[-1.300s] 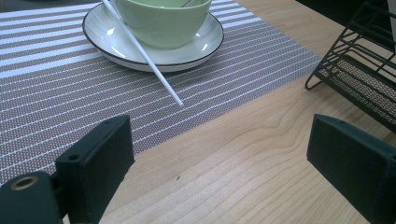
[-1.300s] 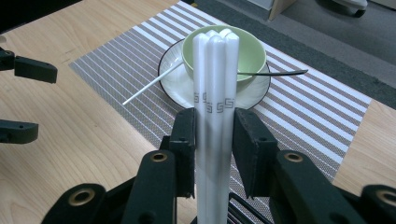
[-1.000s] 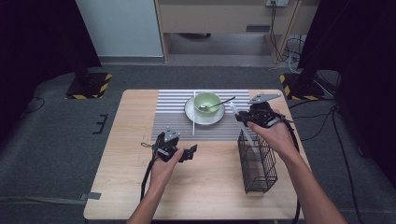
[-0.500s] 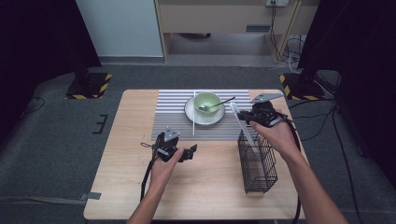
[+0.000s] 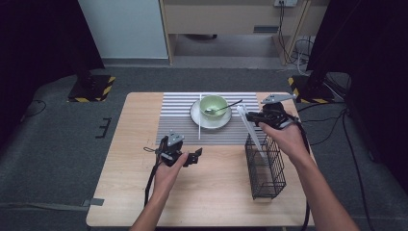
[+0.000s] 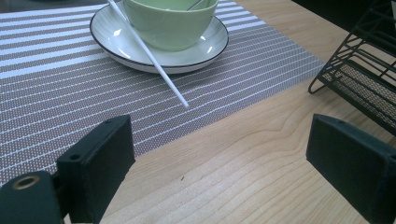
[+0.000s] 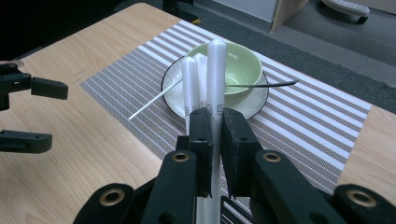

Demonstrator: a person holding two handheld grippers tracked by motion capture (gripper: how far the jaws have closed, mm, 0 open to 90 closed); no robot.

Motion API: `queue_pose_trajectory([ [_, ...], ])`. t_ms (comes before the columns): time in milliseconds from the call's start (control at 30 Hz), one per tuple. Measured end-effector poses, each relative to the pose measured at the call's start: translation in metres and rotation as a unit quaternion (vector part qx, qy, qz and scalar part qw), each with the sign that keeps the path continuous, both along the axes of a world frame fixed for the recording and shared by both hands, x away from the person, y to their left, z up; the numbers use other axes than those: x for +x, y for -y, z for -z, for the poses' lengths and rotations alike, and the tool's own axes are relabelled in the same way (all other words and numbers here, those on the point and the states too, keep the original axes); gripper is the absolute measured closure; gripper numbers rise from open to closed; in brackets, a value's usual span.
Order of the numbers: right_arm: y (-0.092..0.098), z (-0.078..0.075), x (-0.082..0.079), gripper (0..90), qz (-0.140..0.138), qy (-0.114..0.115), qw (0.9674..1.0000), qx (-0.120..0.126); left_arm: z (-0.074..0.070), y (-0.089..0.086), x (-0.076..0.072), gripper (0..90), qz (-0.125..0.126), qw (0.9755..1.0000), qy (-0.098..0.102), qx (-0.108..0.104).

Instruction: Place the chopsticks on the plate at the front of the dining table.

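Right gripper [image 5: 251, 116] clamped on white chopsticks [image 7: 211, 88]; jaws pressed against the sticks from both sides. In the right gripper view at least two rounded white tips rise above the jaws, with a third partly hidden behind them. In the high view the sticks slant down from the gripper into the black wire basket [image 5: 265, 169], which stands on the right part of the wooden table [image 5: 120, 192], just below the gripper. One more white chopstick [image 5: 199, 115] lies apart on the striped placemat [image 5: 178, 115], one end resting on the rim of the white plate [image 5: 196, 114]. Green bowl [image 5: 213, 105] sits on that plate with a dark spoon [image 5: 224, 108] in it. Left gripper [image 5: 193, 158] is held over bare wood just below the placemat, jaws wide apart, nothing between them
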State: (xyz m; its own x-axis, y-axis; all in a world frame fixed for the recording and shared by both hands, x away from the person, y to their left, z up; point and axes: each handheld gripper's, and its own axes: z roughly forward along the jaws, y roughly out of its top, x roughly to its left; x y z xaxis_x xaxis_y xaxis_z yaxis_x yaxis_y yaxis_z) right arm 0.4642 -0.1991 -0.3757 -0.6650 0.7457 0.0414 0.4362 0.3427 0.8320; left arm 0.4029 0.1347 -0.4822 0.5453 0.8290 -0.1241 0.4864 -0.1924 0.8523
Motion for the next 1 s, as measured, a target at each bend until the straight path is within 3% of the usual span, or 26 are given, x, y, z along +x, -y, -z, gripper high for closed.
queue_pose_trajectory([
  [733, 0.008, -0.037, -0.008, 83.3, 0.004, 0.05, 0.998, 0.04, -0.006, 0.001, -0.003, 7.0, 0.002, 0.9998, 0.016, -0.011],
  [833, 0.012, -0.043, -0.009, 83.3, 0.006, 0.055, 0.9969, 0.056, -0.007, 0.002, -0.004, 7.0, 0.006, 0.9997, 0.018, -0.012],
  [1000, 0.017, -0.051, -0.011, 83.3, 0.011, 0.065, 0.996, 0.061, -0.008, 0.005, -0.006, 7.4, 0.015, 0.9995, 0.022, -0.014],
])
